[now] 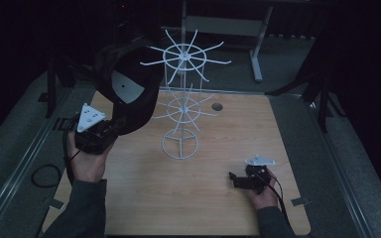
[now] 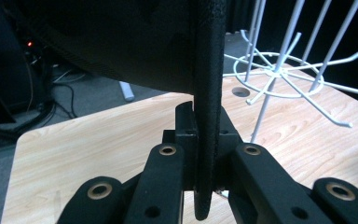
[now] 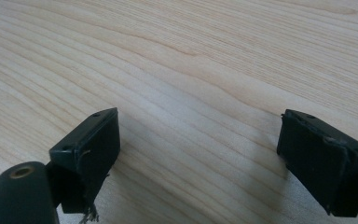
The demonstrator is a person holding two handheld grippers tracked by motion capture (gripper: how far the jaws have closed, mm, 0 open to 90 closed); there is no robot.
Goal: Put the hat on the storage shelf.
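Black cap (image 2: pixel 135 42) cropped at twelve o'clock in the left gripper view, its brim edge hiding the pads; the white wire rack (image 2: pixel 284 70) runs off top and right.

Black cap (image 1: pixel 129 94) — grey underside, white wire rack (image 1: pixel 182 106), pale wood-grain table (image 1: pixel 218 208)

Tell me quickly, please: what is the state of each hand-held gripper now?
Left hand-held gripper: closed on the brim of the black fabric cap, held up beside the white wire rack.
Right hand-held gripper: open, holding nothing, over the wooden table.
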